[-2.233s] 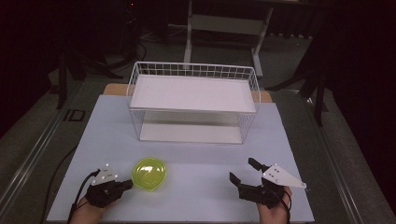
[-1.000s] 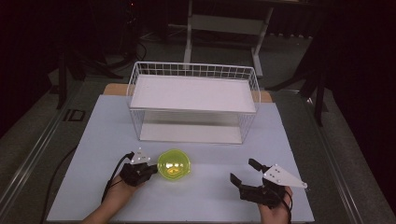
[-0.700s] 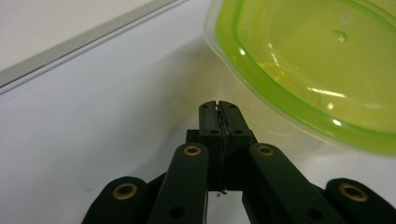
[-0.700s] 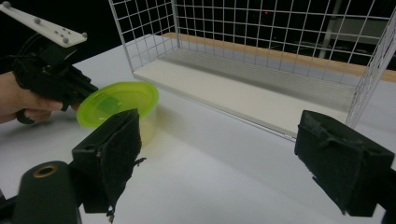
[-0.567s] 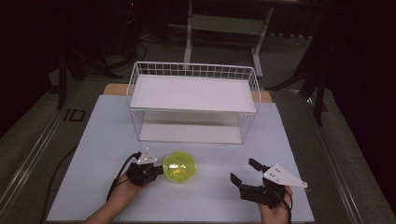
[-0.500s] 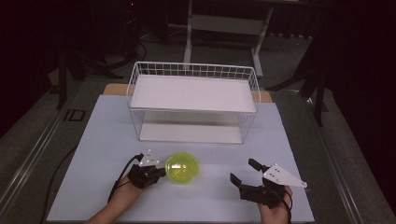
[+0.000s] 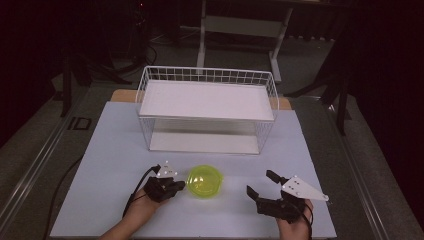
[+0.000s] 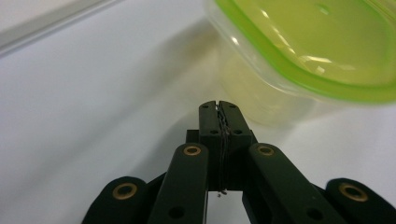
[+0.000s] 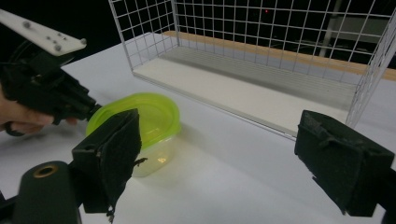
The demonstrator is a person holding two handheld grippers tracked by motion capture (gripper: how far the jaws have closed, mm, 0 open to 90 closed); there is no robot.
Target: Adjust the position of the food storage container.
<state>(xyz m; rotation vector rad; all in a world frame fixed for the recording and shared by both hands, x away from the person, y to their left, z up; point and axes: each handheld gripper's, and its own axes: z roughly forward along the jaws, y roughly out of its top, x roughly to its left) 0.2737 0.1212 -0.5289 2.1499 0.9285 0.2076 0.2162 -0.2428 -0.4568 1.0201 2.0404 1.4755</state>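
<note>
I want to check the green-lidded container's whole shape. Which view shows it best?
The right gripper view: the container shows whole, with its green lid and clear body, and the left gripper at its side. The high view shows it small from above. The left gripper view crops it to one corner.

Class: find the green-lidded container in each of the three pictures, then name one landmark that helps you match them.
High view: the green-lidded container sits low centre, beside the left gripper.
Left gripper view: top right, just beyond the shut jaws.
Right gripper view: left of centre, partly behind the near jaw pad.
Shared landmark: the container itself on the white table.
</note>
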